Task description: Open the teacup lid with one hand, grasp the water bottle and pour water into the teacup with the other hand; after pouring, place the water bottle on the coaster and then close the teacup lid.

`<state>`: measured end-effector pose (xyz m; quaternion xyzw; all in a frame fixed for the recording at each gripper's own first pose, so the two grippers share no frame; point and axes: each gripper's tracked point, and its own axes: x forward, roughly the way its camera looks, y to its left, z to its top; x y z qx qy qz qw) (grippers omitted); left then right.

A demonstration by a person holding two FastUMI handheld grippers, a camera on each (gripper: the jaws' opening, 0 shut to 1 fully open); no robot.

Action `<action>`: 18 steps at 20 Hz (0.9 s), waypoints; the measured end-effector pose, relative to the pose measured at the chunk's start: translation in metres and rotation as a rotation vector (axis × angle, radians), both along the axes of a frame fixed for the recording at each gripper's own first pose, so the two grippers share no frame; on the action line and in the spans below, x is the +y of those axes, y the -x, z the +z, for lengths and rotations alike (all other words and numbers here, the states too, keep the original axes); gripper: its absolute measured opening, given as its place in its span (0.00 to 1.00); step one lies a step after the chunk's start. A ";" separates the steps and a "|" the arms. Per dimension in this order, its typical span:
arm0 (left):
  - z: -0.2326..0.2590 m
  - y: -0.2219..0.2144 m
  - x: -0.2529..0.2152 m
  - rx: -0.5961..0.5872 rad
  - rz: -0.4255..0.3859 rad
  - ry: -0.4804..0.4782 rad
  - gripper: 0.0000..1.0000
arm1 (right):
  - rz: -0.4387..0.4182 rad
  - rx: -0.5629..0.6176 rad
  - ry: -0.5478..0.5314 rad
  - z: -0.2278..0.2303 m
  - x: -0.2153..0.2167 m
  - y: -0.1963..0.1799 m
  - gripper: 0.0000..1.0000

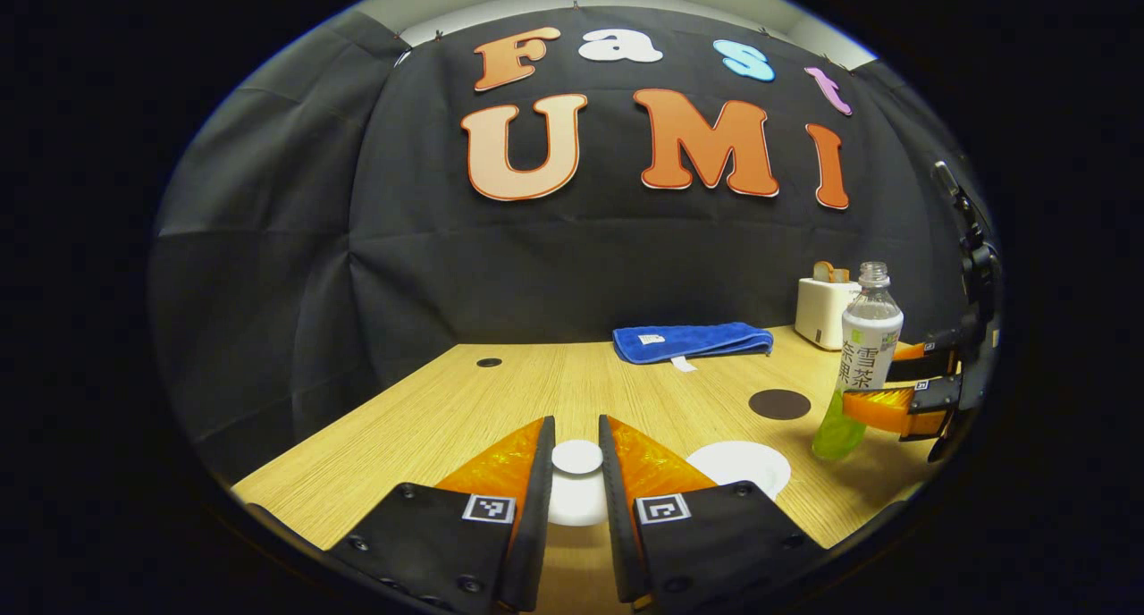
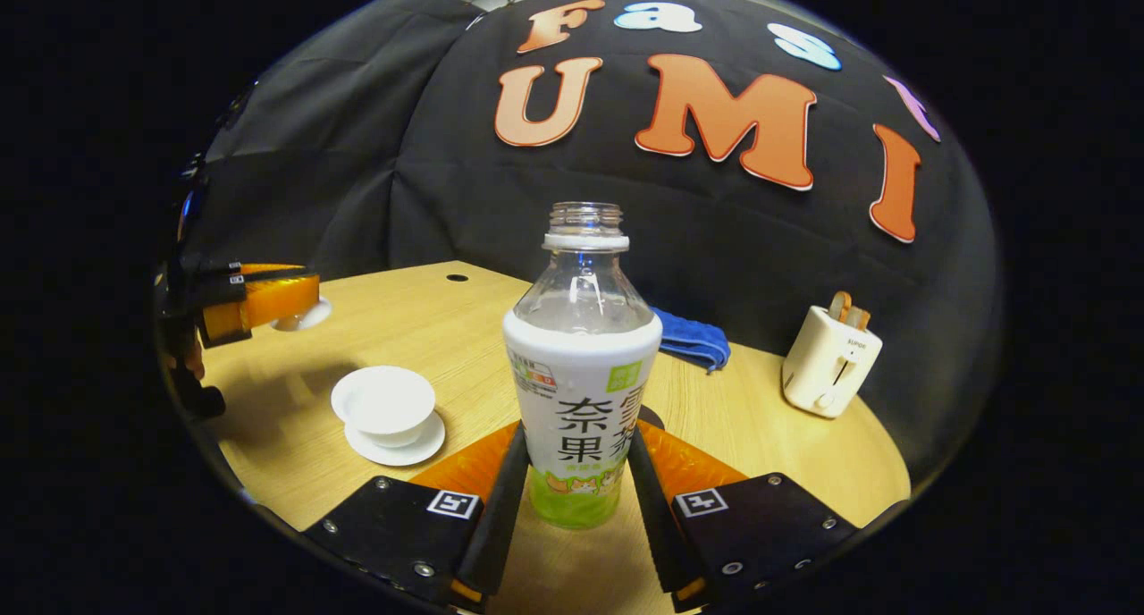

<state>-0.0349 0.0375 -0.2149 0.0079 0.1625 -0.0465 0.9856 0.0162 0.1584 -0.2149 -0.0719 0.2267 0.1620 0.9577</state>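
My left gripper (image 1: 576,427) is shut on the white teacup lid (image 1: 576,459), pinching its knob. In the right gripper view, this gripper (image 2: 308,286) holds the lid (image 2: 302,316) off to the left of the cup. The uncovered white teacup (image 2: 384,400) sits on its saucer (image 2: 402,450). My right gripper (image 2: 579,436) is shut on the uncapped water bottle (image 2: 583,365), gripping its lower body. Seen from the left gripper view, the bottle (image 1: 862,356) leans slightly in that gripper (image 1: 876,384). A dark round coaster (image 1: 779,404) lies on the table just left of the bottle.
A folded blue towel (image 1: 693,340) lies at the back of the wooden table (image 1: 500,391). A white toaster (image 2: 829,360) stands at the back right. The black cloth wall closes the table's far side.
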 end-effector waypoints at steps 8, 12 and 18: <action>-0.001 0.003 0.022 0.000 0.036 -0.005 0.32 | 0.055 -0.122 0.342 0.010 -0.013 -0.016 0.65; -0.003 0.005 0.028 0.001 0.045 -0.012 0.35 | 0.102 -0.143 0.436 0.009 -0.012 -0.021 0.64; -0.004 0.008 0.034 0.000 0.052 -0.022 0.35 | 0.134 -0.246 0.672 0.016 -0.021 -0.034 0.64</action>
